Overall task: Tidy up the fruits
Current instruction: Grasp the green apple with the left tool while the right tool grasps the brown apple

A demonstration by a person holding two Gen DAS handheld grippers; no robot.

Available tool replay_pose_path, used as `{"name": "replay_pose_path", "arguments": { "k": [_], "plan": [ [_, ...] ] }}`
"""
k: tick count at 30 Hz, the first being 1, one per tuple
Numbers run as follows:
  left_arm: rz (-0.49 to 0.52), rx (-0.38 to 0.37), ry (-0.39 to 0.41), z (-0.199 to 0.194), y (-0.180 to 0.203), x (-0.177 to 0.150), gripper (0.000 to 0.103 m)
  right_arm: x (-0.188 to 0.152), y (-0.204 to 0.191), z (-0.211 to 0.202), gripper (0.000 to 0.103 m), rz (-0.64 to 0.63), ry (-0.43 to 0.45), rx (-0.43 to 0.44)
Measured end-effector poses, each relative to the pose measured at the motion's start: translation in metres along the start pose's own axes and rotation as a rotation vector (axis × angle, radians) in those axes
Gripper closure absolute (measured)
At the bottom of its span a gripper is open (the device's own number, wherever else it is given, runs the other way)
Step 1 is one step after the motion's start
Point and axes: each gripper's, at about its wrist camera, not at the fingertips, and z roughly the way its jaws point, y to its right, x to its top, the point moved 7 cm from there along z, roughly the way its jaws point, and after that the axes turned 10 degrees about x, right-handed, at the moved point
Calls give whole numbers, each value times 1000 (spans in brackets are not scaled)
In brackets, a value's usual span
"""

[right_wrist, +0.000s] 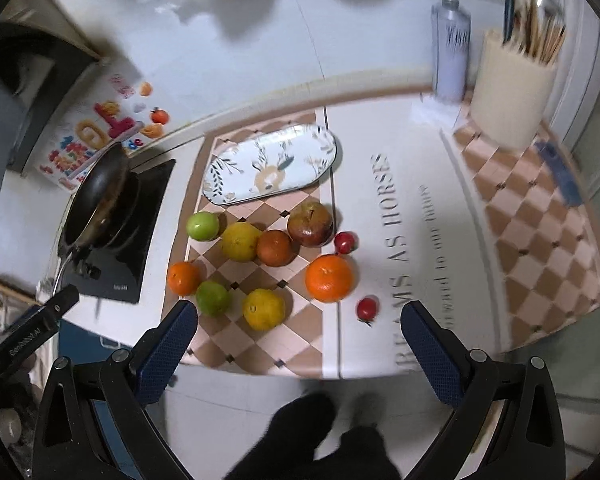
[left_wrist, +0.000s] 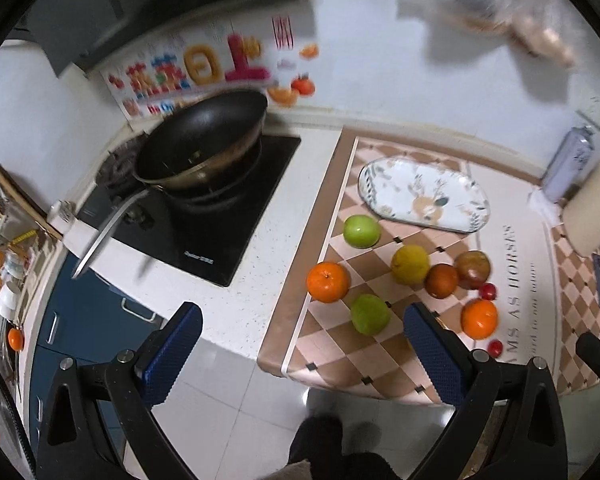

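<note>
Several fruits lie loose on a checked mat (right_wrist: 260, 344): two green apples (right_wrist: 202, 225) (right_wrist: 213, 298), oranges (right_wrist: 329, 277) (right_wrist: 184, 278), yellow citrus (right_wrist: 263, 308) (right_wrist: 241, 241), a red apple (right_wrist: 310, 223), a dark orange (right_wrist: 276, 247) and two small red tomatoes (right_wrist: 367, 308) (right_wrist: 345, 241). An oval flowered plate (right_wrist: 270, 165) sits bare behind them, plate (left_wrist: 424, 194) in the left wrist view too. My left gripper (left_wrist: 302, 330) hovers open above the counter's front edge, near a green apple (left_wrist: 370, 314). My right gripper (right_wrist: 298, 326) is open above the nearest fruits.
A black wok (left_wrist: 202, 146) rests on a black hob (left_wrist: 220, 216) left of the mat. A cream utensil holder (right_wrist: 508, 92) and a pale bottle (right_wrist: 452, 52) stand at the back right. A person's dark shoes (right_wrist: 304, 440) show on the tiled floor below.
</note>
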Motion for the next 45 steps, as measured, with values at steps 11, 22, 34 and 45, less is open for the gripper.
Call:
{"name": "replay_pose_path", "arguments": {
  "k": [11, 22, 34, 45],
  "plan": [
    [101, -145, -328, 159, 58, 59, 11, 55, 38, 141, 0, 207, -151, -68],
    [206, -252, -530, 239, 128, 74, 12, 79, 62, 215, 3, 328, -253, -117],
    [301, -214, -576, 261, 164, 55, 33, 76, 67, 262, 12, 283, -390, -151],
    [311, -170, -517, 267, 163, 64, 44, 73, 52, 270, 31, 159, -445, -173]
  ]
}}
